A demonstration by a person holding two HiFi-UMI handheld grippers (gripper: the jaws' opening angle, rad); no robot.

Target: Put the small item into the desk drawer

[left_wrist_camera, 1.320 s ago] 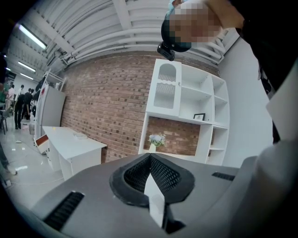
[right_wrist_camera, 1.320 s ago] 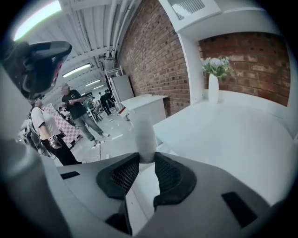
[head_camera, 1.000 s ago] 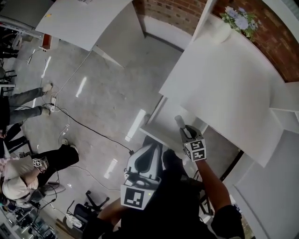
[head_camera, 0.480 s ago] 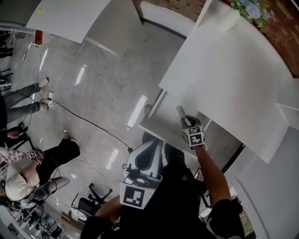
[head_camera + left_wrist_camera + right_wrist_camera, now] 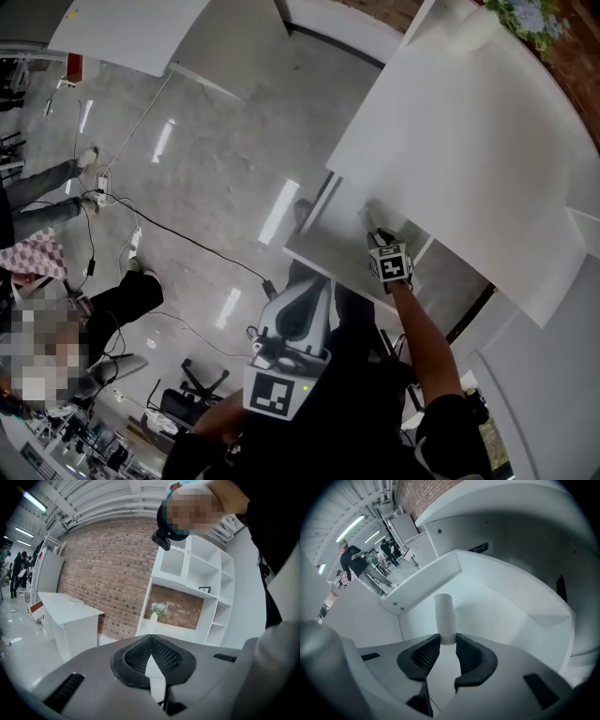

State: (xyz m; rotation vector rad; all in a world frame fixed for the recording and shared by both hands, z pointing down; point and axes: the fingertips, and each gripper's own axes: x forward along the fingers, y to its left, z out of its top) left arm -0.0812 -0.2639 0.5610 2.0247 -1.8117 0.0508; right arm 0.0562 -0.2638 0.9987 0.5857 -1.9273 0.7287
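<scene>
Below, white desk (image 5: 469, 141), glossy grey floor (image 5: 216, 159)

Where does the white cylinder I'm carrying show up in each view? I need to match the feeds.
Head view: white cylinder right of centre, just past the right gripper, over the open drawer.
Right gripper view: centre, clamped between the jaws.
Left gripper view: not in it.
Shared landmark: the open drawer, behind the cylinder in the head and right gripper views.

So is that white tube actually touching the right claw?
Touching. In the right gripper view, the dark pads of the right claw press against both sides of the white tube at its lower end.
</scene>
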